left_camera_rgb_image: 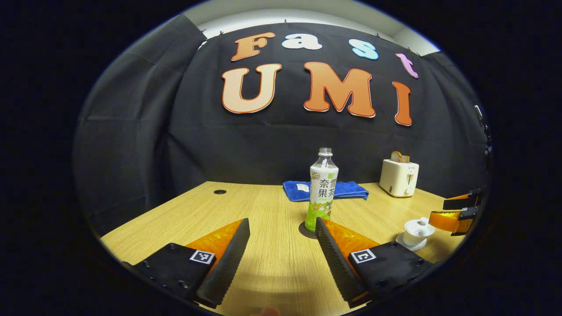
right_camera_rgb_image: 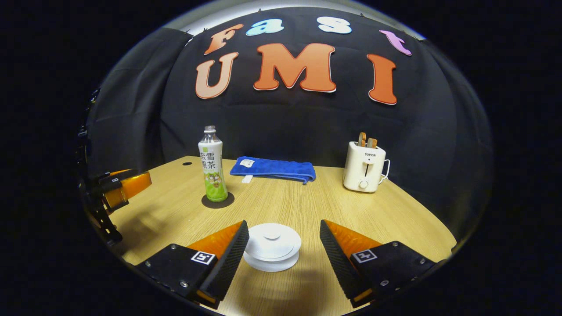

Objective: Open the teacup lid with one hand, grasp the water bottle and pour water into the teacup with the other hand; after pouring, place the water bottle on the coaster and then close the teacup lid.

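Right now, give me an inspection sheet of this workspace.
Surface: wooden table, with a small dark hole near the far left edge.
Job's things: water bottle upright, uncapped, standing on the dark coaster; white teacup with lid on.
Clutter: folded blue towel; white toaster holding bread.
Grippers: left claw open, facing the bottle; right claw open, astride the teacup, not touching.
Cables: thin white cord beside the toaster.
Surroundings: black cloth wall.
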`<act>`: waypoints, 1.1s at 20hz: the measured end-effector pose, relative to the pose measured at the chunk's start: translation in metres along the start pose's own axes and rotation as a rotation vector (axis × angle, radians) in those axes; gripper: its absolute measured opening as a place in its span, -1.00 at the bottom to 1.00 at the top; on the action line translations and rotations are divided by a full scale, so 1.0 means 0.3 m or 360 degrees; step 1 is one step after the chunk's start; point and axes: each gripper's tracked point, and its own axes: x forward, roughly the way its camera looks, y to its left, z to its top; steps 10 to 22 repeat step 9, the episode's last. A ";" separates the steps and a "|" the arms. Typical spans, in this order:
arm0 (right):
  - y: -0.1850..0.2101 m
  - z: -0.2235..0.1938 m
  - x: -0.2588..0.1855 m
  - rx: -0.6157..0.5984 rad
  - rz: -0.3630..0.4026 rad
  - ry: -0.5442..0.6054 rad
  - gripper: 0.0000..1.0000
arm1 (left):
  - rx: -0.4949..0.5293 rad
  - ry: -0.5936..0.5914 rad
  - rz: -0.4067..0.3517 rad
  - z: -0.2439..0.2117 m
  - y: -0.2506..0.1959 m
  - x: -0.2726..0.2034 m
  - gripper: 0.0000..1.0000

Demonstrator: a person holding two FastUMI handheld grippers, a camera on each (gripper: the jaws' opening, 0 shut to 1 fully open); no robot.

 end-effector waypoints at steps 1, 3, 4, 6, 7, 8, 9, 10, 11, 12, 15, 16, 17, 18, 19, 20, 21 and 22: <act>0.006 0.013 -0.009 0.0006 0.0008 -0.0021 0.94 | 0.0011 -0.0013 -0.0006 0.007 -0.001 -0.006 0.89; 0.016 0.035 -0.024 0.0000 0.0014 -0.0061 0.94 | 0.0035 -0.0035 -0.0011 0.025 -0.003 -0.019 0.92; 0.020 0.042 -0.030 -0.0006 0.0016 -0.0074 0.94 | 0.0046 -0.0040 -0.0012 0.030 -0.005 -0.024 0.92; 0.022 0.051 -0.039 -0.0011 0.0019 -0.0091 0.94 | 0.0053 -0.0053 -0.0027 0.044 -0.021 -0.032 0.89; 0.021 0.055 -0.041 -0.0007 0.0019 -0.0098 0.94 | 0.0056 -0.0055 -0.0031 0.050 -0.026 -0.035 0.93; 0.017 0.058 -0.044 -0.0002 0.0016 -0.0105 0.94 | 0.0059 -0.0059 -0.0036 0.052 -0.032 -0.040 0.93; 0.012 0.066 -0.047 0.0005 0.0012 -0.0112 0.94 | 0.0063 -0.0064 -0.0038 0.057 -0.034 -0.041 0.93; 0.012 0.066 -0.047 0.0005 0.0012 -0.0112 0.94 | 0.0063 -0.0064 -0.0038 0.057 -0.034 -0.041 0.93; 0.012 0.066 -0.047 0.0005 0.0012 -0.0112 0.94 | 0.0063 -0.0064 -0.0038 0.057 -0.034 -0.041 0.93; 0.012 0.066 -0.047 0.0005 0.0012 -0.0112 0.94 | 0.0063 -0.0064 -0.0038 0.057 -0.034 -0.041 0.93; 0.012 0.066 -0.047 0.0005 0.0012 -0.0112 0.94 | 0.0063 -0.0064 -0.0038 0.057 -0.034 -0.041 0.93; 0.012 0.066 -0.047 0.0005 0.0012 -0.0112 0.94 | 0.0063 -0.0064 -0.0038 0.057 -0.034 -0.041 0.93; 0.012 0.066 -0.047 0.0005 0.0012 -0.0112 0.94 | 0.0063 -0.0064 -0.0038 0.057 -0.034 -0.041 0.93; 0.012 0.066 -0.047 0.0005 0.0012 -0.0112 0.94 | 0.0063 -0.0064 -0.0038 0.057 -0.034 -0.041 0.93; 0.012 0.066 -0.047 0.0005 0.0012 -0.0112 0.94 | 0.0063 -0.0064 -0.0038 0.057 -0.034 -0.041 0.93; 0.012 0.066 -0.047 0.0005 0.0012 -0.0112 0.94 | 0.0063 -0.0064 -0.0038 0.057 -0.034 -0.041 0.93; 0.012 0.066 -0.047 0.0005 0.0012 -0.0112 0.94 | 0.0063 -0.0064 -0.0038 0.057 -0.034 -0.041 0.93; 0.012 0.066 -0.047 0.0005 0.0012 -0.0112 0.94 | 0.0063 -0.0064 -0.0038 0.057 -0.034 -0.041 0.93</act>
